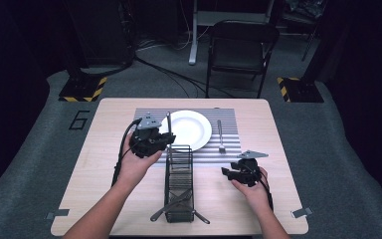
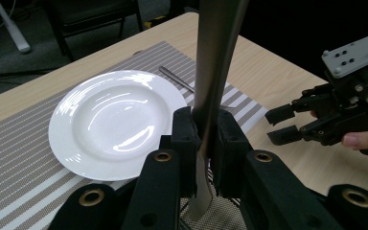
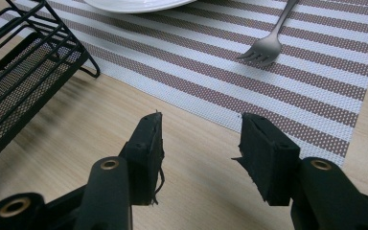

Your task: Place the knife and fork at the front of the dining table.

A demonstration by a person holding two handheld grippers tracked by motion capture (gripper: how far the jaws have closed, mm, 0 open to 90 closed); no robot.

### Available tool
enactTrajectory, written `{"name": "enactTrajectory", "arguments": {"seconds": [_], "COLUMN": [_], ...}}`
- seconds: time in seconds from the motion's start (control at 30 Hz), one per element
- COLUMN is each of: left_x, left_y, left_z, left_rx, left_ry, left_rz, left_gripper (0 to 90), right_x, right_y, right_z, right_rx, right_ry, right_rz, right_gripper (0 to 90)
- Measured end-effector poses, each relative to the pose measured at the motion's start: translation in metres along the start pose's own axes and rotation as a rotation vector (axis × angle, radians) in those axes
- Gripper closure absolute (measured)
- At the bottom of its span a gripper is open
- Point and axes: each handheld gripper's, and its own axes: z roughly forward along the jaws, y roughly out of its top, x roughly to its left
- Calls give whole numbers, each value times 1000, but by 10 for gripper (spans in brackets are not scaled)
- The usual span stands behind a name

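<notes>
My left tool [image 2: 202, 143] pinches a table knife [image 2: 215, 62] upright above the wire basket [image 1: 179, 179], beside the plate [image 1: 189, 128]. I should lift straight, clear the basket, then lay it on the placemat [image 1: 229, 144]. My right tool [image 3: 199, 143] hangs spread, empty, over the worktop [image 3: 124, 124].

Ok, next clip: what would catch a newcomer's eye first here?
The left gripper is clamped on a long flat metal utensil, held upright beside the round white plate on the striped grey placemat. A black wire cutlery basket stands mid-table, and the right gripper hangs open near a metal fork.
</notes>
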Motion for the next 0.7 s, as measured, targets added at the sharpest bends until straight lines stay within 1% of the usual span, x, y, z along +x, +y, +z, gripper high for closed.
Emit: {"name": "enactTrajectory", "arguments": {"seconds": [0.03,0.1,0.13,0.17,0.2,0.23,0.37,0.43,0.53,0.57,0.6,0.63,0.7], "left_x": [0,-1,-1,-2,-2,-1,0,3,6,8,10,12,16], "left_y": [4,10,13,20,20,25,31,35,36,36,35,34,31], "left_z": [-3,-8,-11,-16,-16,-22,-30,-35,-39,-40,-40,-40,-39], "left_rx": [-2,-9,-11,-16,-16,-17,-17,-23,-26,-32,-30,-30,-28], "left_ry": [-1,-2,0,3,3,3,8,12,12,16,15,23,29], "left_rz": [6,1,6,6,6,7,5,-4,-12,-13,-18,-14,-28], "left_gripper": [811,812,812,812,812,811,812,812,812,812,812,812,812], "right_x": [0,0,0,0,0,0,0,0,0,0,0,0,1], "right_y": [0,0,0,0,0,0,0,0,0,0,0,0,0], "right_z": [0,0,0,0,0,-1,-1,-1,-1,-1,-1,-1,-1], "right_rx": [-1,-2,-2,-1,-1,-4,-3,-5,-6,-5,-5,-6,-5], "right_ry": [2,3,3,2,2,4,2,4,5,4,3,3,2], "right_rz": [-1,0,0,-2,-2,-3,-1,3,2,2,1,0,5], "right_gripper": [498,498,498,497,497,495,494,494,494,494,494,494,494]}}
